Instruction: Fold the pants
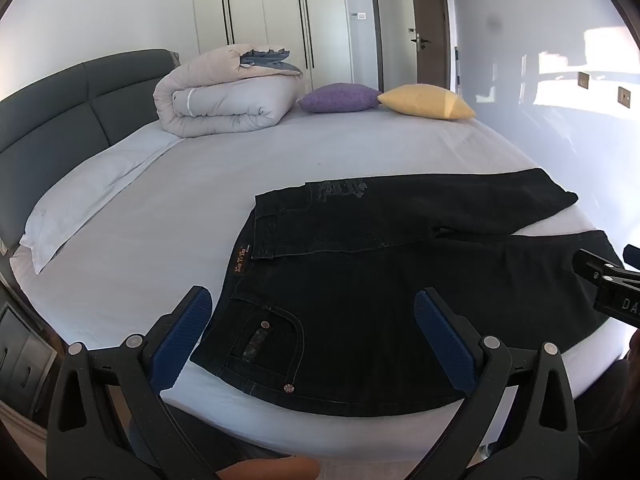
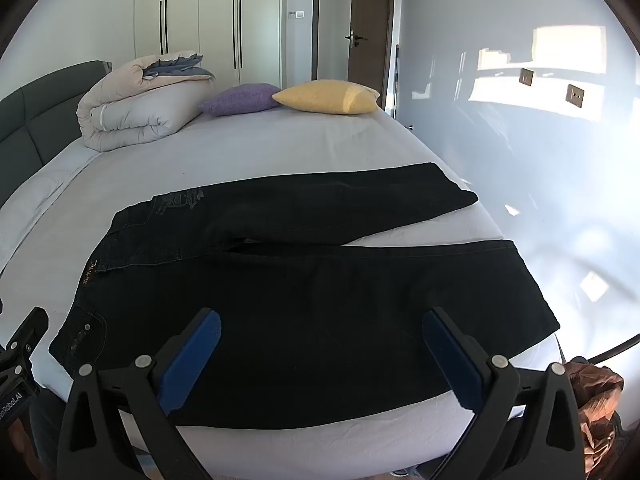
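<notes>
Dark denim pants (image 1: pixel 360 280) lie flat on the bed, waistband to the left, both legs spread to the right in a narrow V. They also show in the right wrist view (image 2: pixel 304 300). My left gripper (image 1: pixel 312 320) is open, hovering above the near waist and pocket area, holding nothing. My right gripper (image 2: pixel 320 344) is open above the near leg, holding nothing. The right gripper also shows at the right edge of the left wrist view (image 1: pixel 608 280). The left gripper's body shows at the left edge of the right wrist view (image 2: pixel 20 352).
The bed (image 1: pixel 200 200) has a white sheet and a dark grey headboard (image 1: pixel 60 120) at the left. A rolled duvet (image 1: pixel 224 96), a purple cushion (image 1: pixel 340 98) and a yellow cushion (image 1: pixel 428 102) lie at the far side. A wall runs along the right. A brown bag (image 2: pixel 596 400) sits by the near right corner.
</notes>
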The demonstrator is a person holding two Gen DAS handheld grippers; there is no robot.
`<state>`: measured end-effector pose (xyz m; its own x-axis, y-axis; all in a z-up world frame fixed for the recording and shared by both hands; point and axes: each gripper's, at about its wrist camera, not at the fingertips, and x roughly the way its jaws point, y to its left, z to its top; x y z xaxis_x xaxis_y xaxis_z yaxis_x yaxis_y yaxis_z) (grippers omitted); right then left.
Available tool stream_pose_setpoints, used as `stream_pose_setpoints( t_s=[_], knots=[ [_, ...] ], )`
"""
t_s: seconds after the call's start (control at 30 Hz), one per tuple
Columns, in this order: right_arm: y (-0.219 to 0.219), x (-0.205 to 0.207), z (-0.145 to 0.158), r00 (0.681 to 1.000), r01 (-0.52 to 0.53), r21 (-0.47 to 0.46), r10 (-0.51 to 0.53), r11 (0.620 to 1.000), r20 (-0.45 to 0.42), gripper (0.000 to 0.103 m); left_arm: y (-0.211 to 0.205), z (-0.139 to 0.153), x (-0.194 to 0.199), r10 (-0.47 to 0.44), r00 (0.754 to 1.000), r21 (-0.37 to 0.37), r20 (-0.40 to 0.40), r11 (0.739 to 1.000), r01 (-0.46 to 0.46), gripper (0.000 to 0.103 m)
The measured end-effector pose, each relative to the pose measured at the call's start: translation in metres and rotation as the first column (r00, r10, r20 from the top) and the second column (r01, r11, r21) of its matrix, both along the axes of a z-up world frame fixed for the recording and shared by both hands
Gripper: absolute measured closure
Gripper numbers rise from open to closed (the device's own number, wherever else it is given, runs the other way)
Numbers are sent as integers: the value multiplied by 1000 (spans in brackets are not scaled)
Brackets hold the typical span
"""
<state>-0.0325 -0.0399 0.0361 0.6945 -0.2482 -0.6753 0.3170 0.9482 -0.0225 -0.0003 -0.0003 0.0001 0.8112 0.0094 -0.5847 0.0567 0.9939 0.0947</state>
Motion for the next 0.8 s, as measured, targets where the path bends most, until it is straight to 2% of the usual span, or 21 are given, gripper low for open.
stream_pose_setpoints(
  t_s=[0.8],
  knots=[
    [3, 2, -2, 1000, -3, -2, 3, 1000, -9, 0, 0, -1, -1, 0, 1000, -7, -14, 1000, 0, 0]
  ],
)
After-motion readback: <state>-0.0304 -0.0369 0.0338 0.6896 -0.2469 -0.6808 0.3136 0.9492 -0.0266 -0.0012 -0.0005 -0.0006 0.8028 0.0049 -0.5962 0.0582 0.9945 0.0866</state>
